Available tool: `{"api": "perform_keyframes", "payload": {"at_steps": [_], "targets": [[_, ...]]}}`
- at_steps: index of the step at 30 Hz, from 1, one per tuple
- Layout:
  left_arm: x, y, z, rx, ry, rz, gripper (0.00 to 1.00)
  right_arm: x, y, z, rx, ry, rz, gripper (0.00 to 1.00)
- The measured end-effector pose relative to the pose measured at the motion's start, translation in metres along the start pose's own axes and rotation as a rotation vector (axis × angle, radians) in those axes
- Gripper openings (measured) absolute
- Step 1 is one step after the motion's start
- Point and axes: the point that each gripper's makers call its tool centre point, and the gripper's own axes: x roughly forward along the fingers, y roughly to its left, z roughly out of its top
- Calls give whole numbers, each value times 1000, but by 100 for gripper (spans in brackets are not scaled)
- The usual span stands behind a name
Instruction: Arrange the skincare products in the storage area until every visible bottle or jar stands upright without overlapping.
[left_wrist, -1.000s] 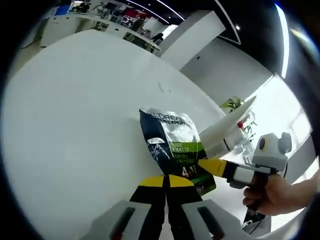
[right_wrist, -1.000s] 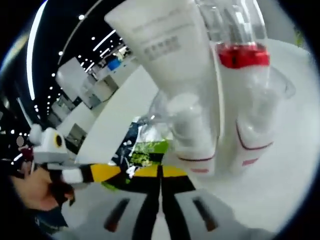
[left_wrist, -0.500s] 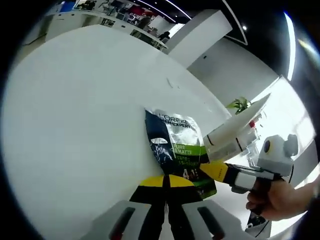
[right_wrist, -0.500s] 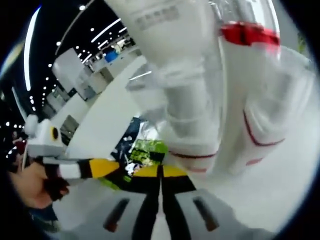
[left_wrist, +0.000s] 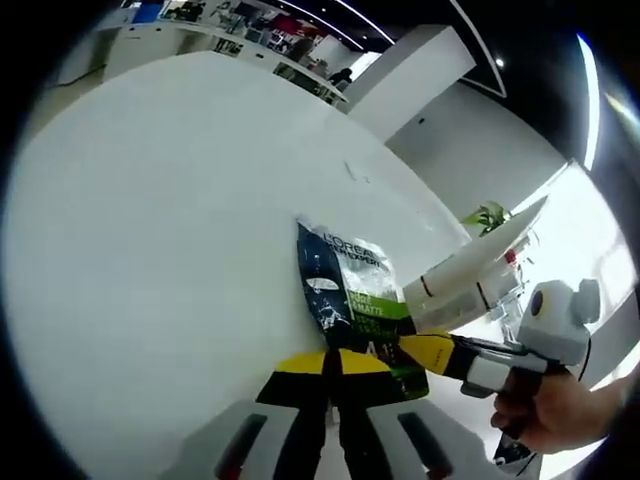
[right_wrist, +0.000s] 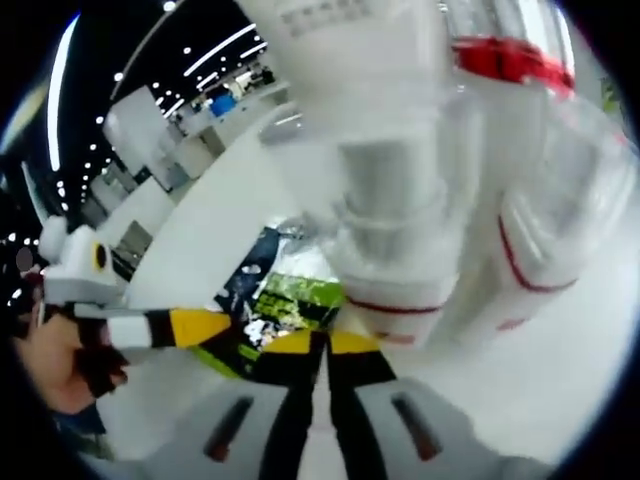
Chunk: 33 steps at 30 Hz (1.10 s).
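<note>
Just beyond left gripper: sachet.

I count one sachet, dark with a green band, at 12 o'clock off my left jaws. White tubes: two, a broad one at 12 off my right jaws, a red-banded one at 2. One clear holder around them.

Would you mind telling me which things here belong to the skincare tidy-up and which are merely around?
Part of the job:
L'Oreal sachet, pinched by both grippers
white tubes standing cap-down in a clear holder
left gripper
right gripper

Just around:
white table
potted plant
background desks
</note>
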Motion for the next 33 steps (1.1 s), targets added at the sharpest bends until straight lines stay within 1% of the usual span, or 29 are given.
{"api": "perform_keyframes", "payload": {"at_steps": [3,6,10,12,14,16,18,23,29,33], "targets": [[-4,1,0,14,-1,0,4,-4,-1,-1,-23,6,-2,8],[-8,2,1,26,-11,7,8,-7,-3,-2,-20,9,-2,9],[-11,-2,0,30,-15,-10,15,-12,-1,1,-29,-3,0,10],[-12,-3,-1,50,-11,-7,18,-14,1,2,-45,-8,0,10],[-16,-2,-2,94,-10,8,19,-16,2,3,-48,-14,3,10],[-21,-1,-1,101,-21,13,22,-18,4,4,-55,-18,3,10],[-24,1,-2,116,-21,23,21,-20,7,3,-64,-18,7,10],[-28,-2,-7,130,-12,19,20,-23,9,2,-79,-18,10,10],[-23,-10,-17,127,10,4,20,-35,9,3,-90,-30,4,10],[-23,-13,-20,136,16,2,20,-42,5,0,-95,-31,-5,10]]}}
